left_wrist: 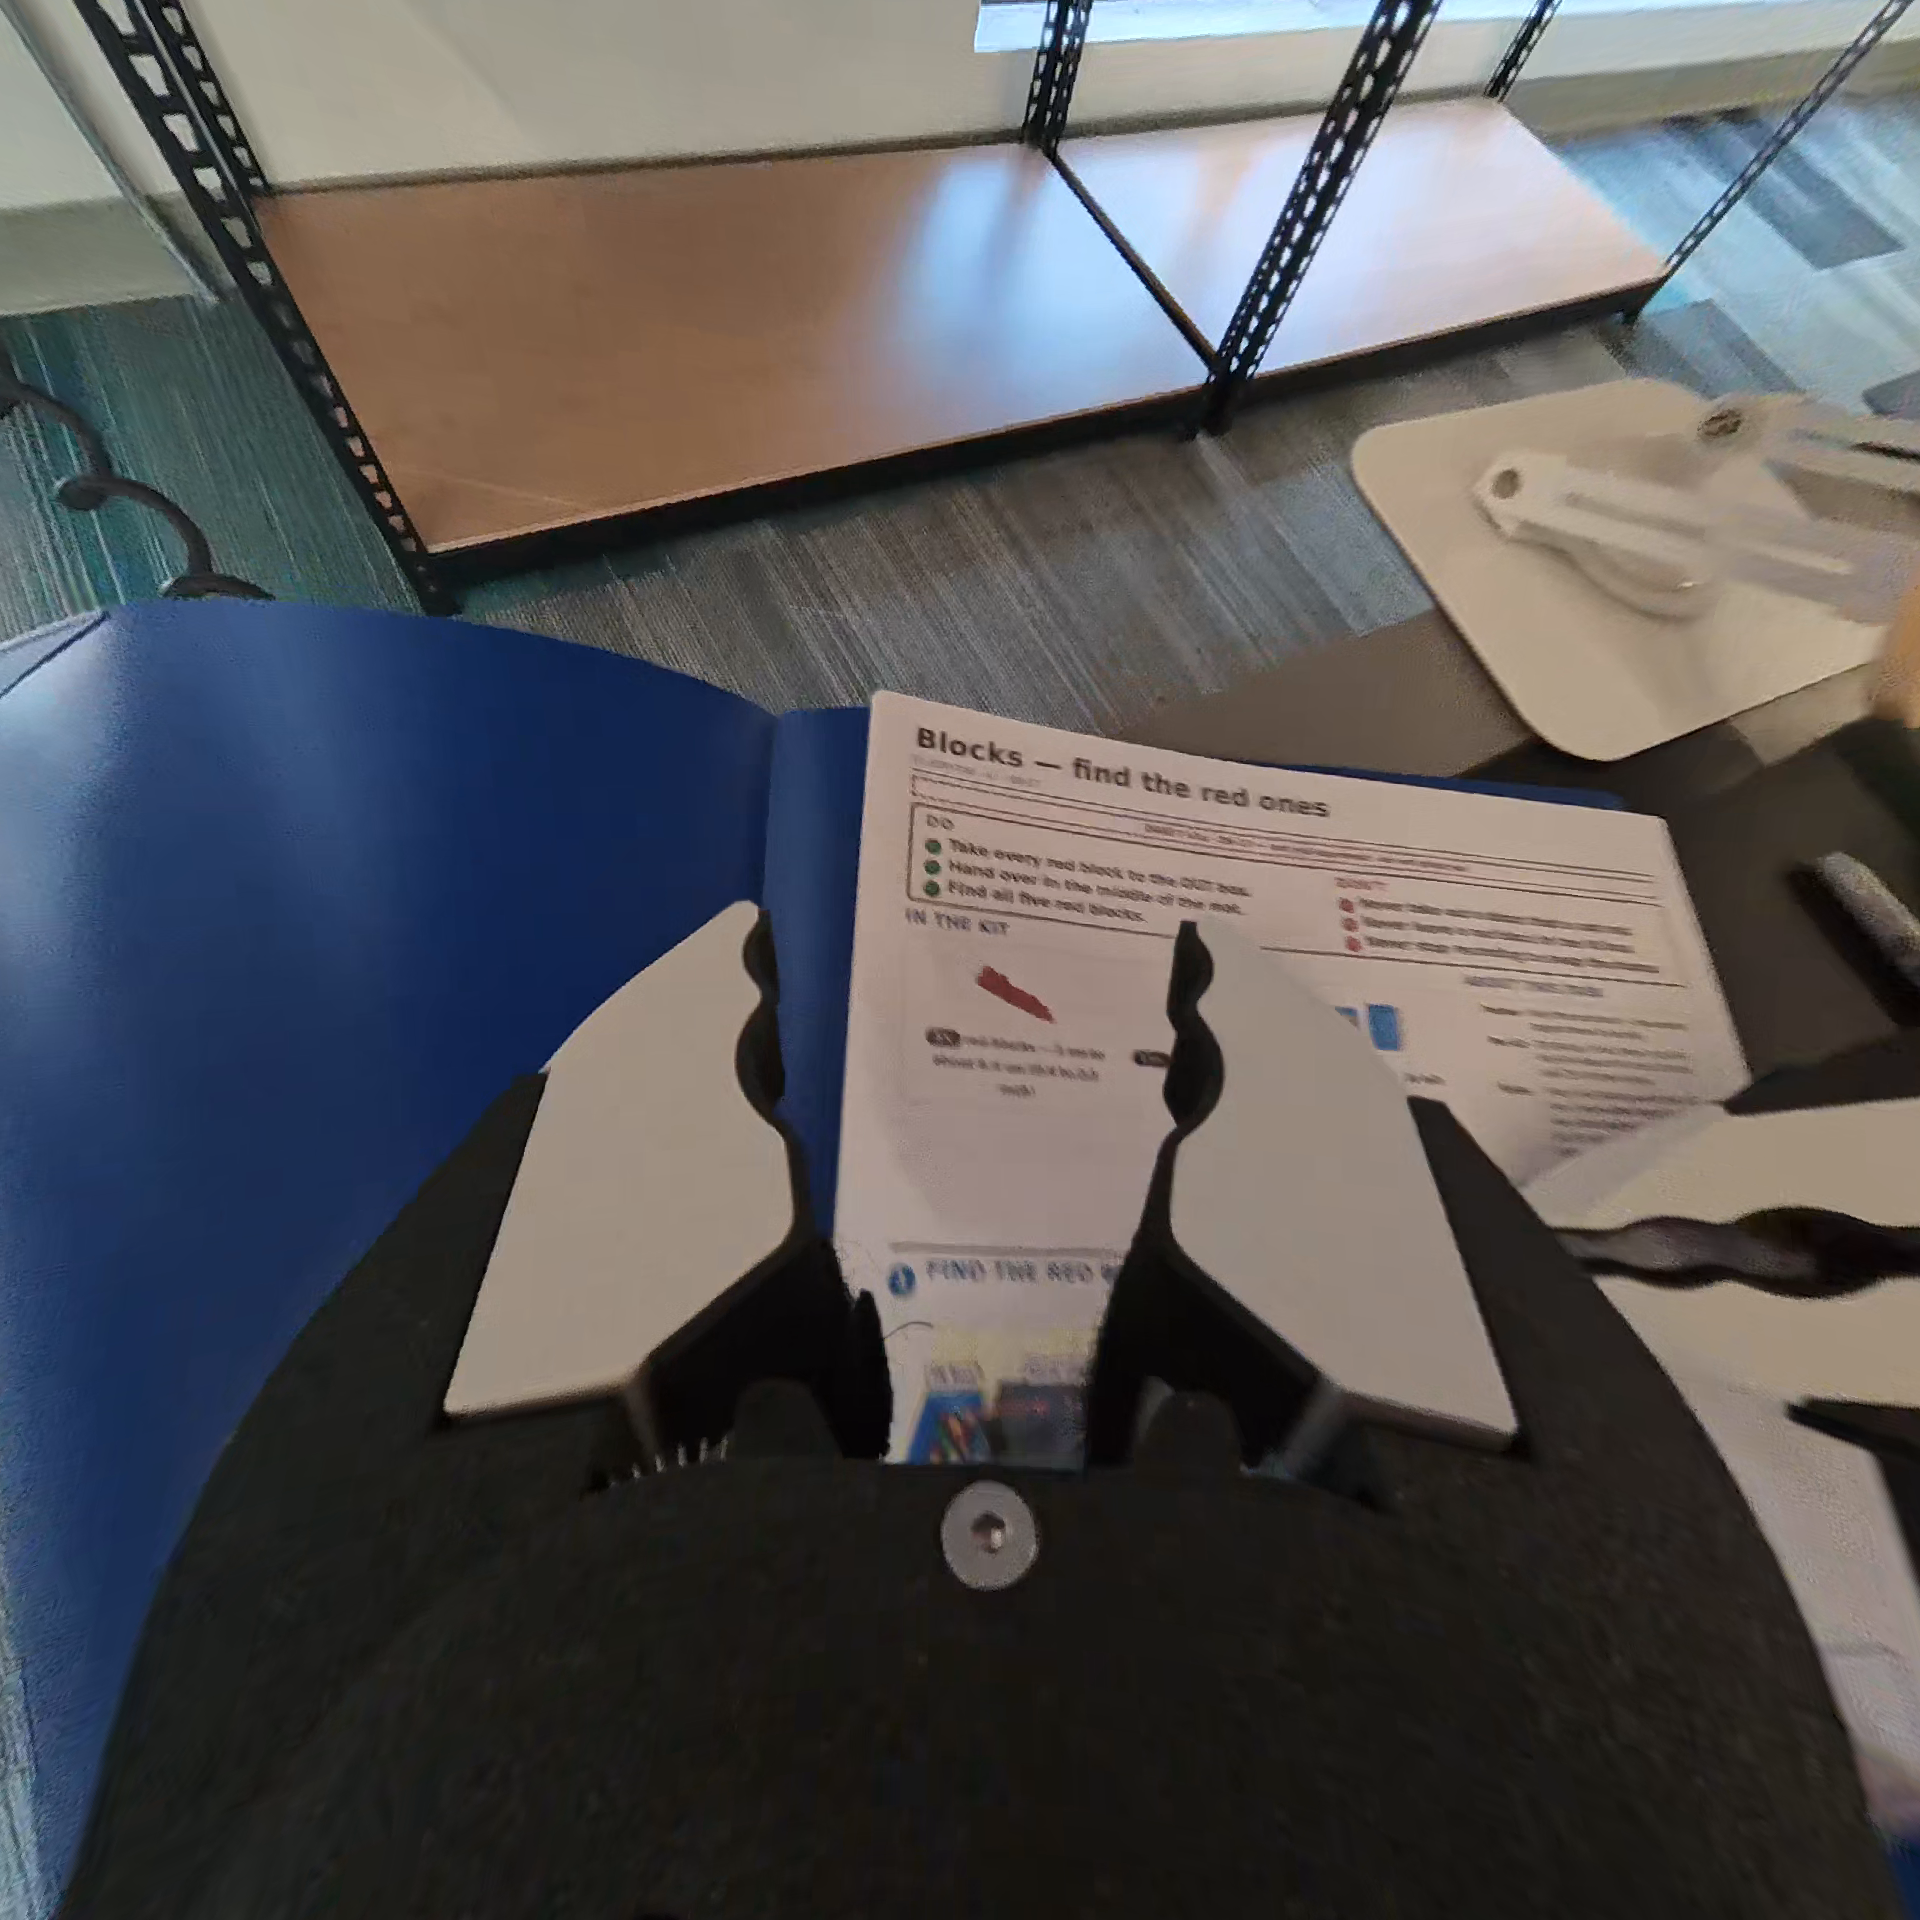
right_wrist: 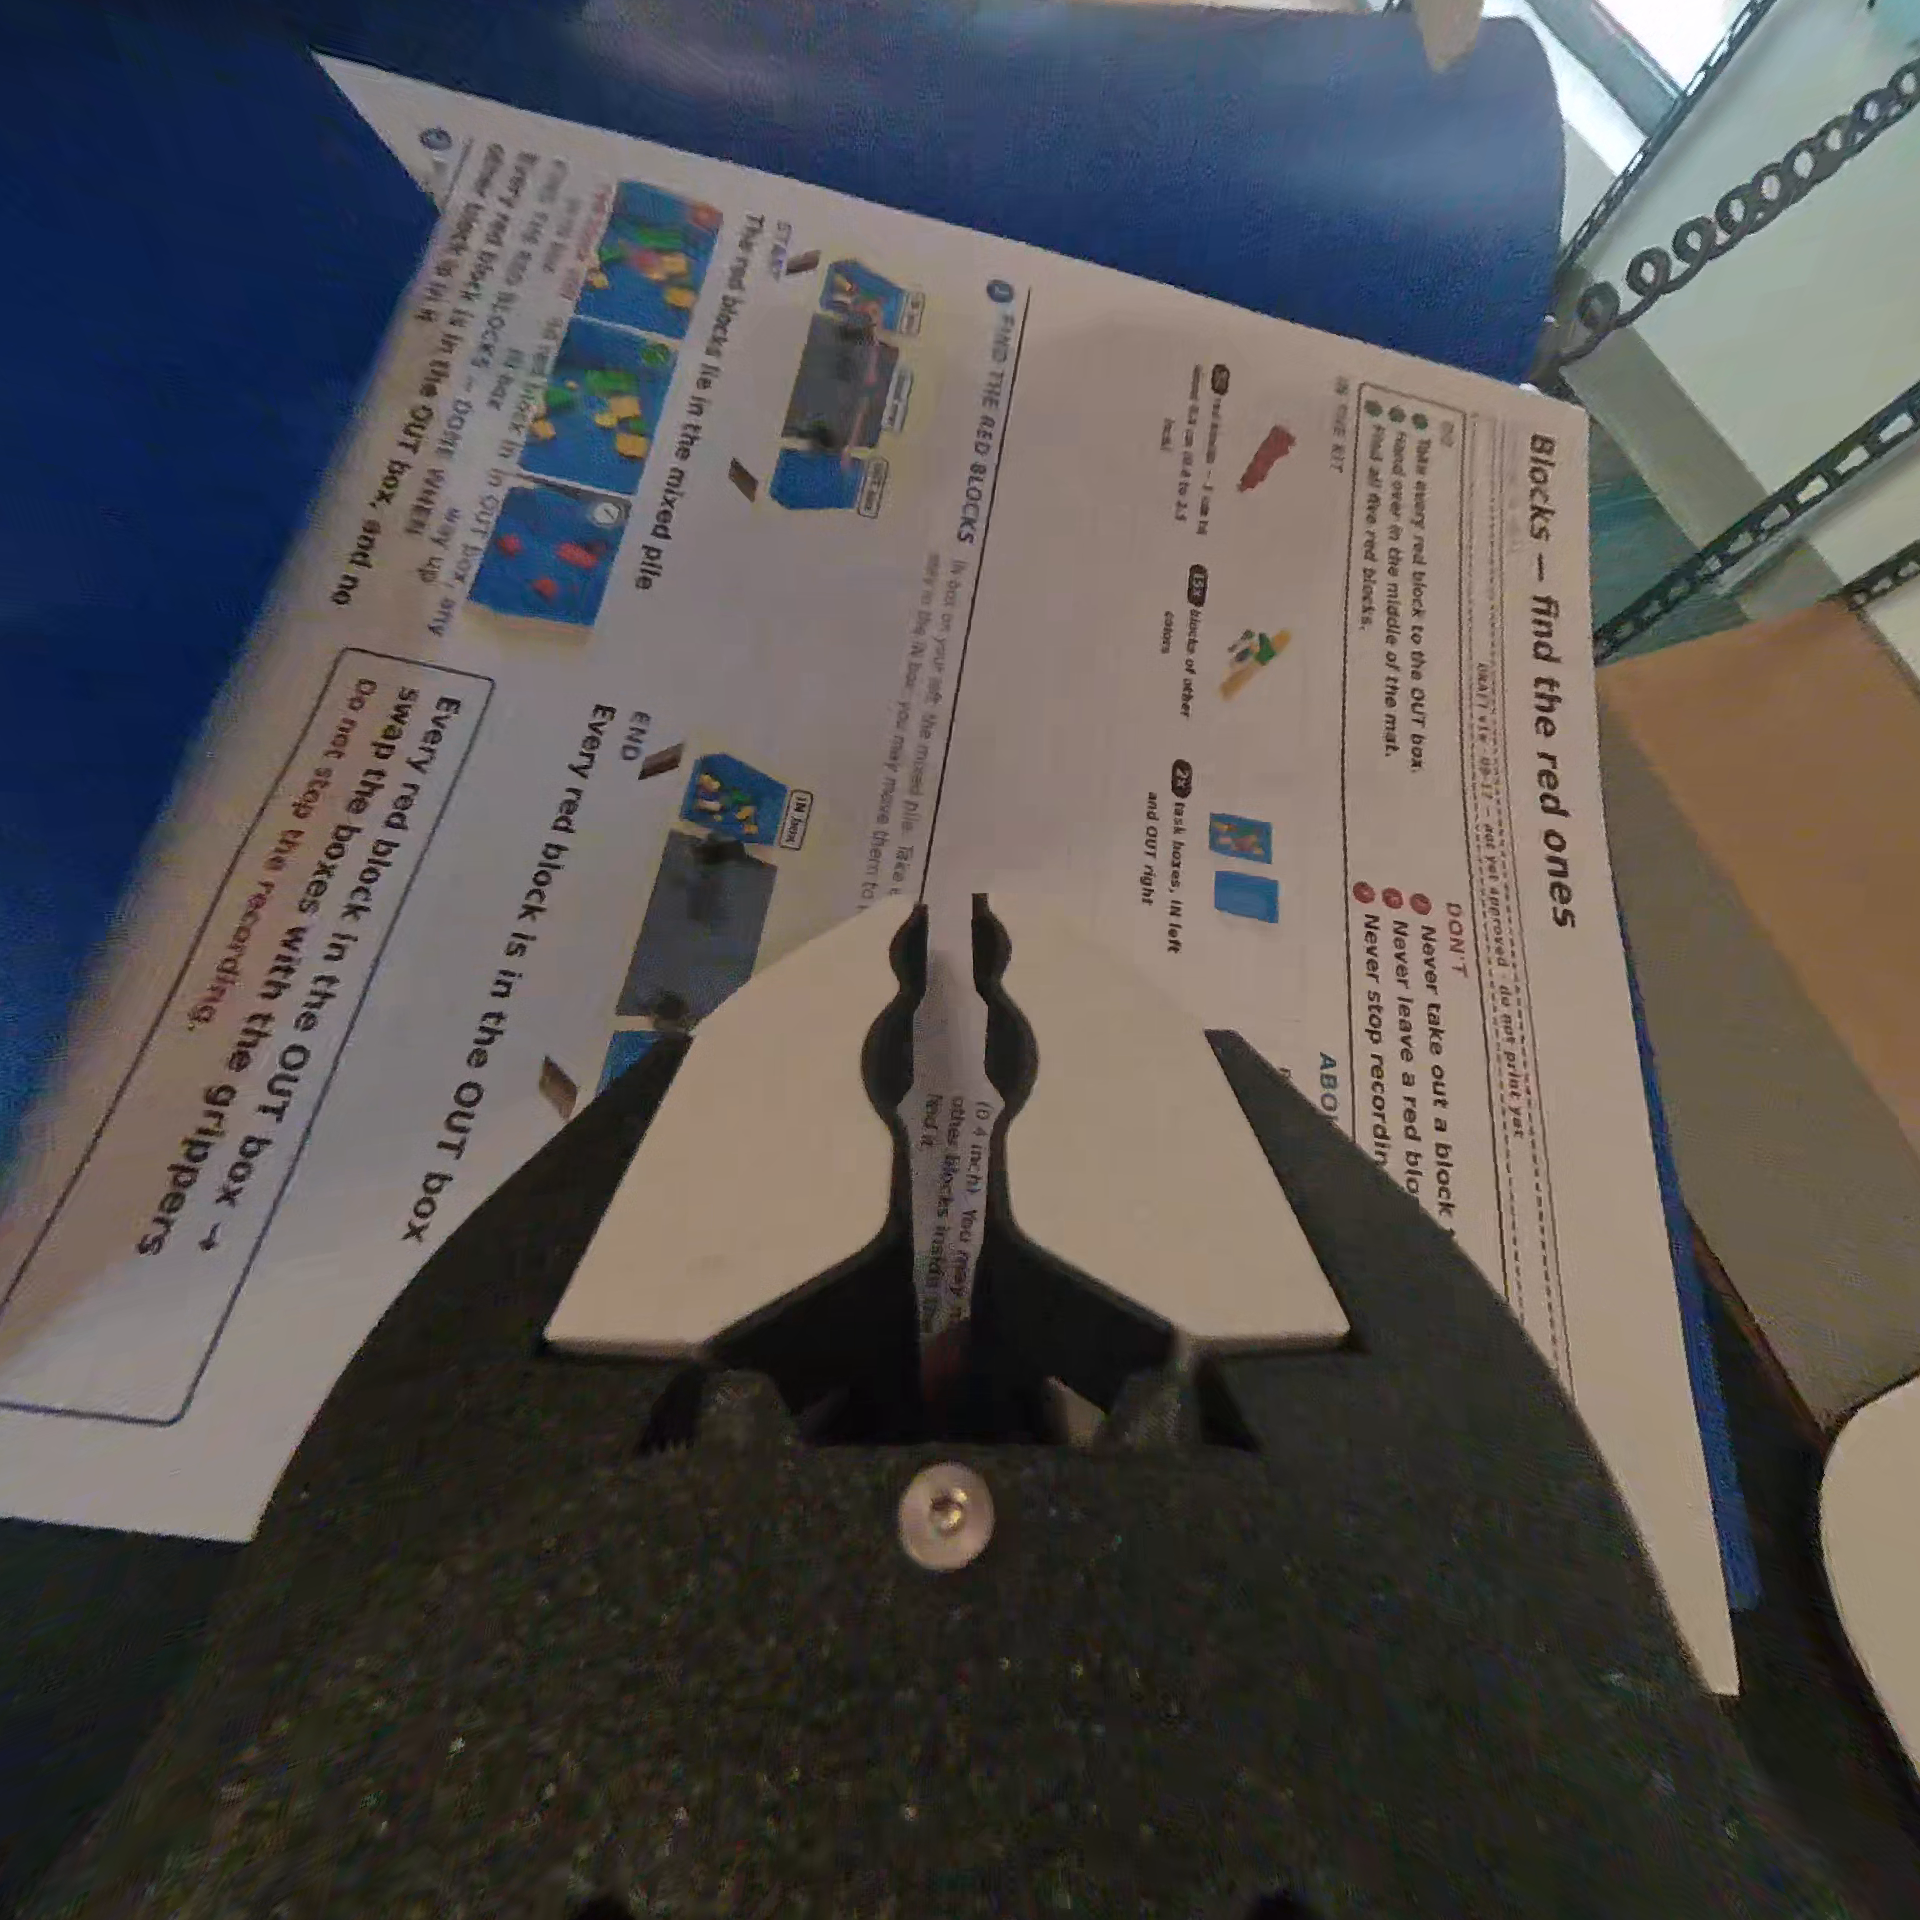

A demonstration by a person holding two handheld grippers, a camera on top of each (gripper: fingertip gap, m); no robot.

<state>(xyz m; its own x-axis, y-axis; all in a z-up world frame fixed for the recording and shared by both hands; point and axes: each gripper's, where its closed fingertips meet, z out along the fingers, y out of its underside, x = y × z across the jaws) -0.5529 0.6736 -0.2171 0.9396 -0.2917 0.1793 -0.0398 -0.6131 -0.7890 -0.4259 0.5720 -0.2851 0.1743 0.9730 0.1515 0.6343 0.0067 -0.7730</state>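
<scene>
A blue folder [left_wrist: 364, 883] lies open with its left cover curled up. A printed white sheet [left_wrist: 997, 1143] with text and small pictures lies on its right half. My left gripper [left_wrist: 975, 940] is open and empty above the folder's crease and the sheet's left edge. My right gripper [right_wrist: 945, 909] is shut on the near edge of the sheet [right_wrist: 1039, 520], with the paper pinched between its fingers. The folder [right_wrist: 208, 364] shows behind the sheet. My right gripper also shows at the right edge of the left wrist view [left_wrist: 1662, 1247].
A black metal shelving unit with brown boards [left_wrist: 727, 343] stands on the carpet beyond the dark table. A white flat base with a white arm [left_wrist: 1455, 582] sits at the table's far right. A dark, slim object [left_wrist: 1870, 914] lies right of the sheet.
</scene>
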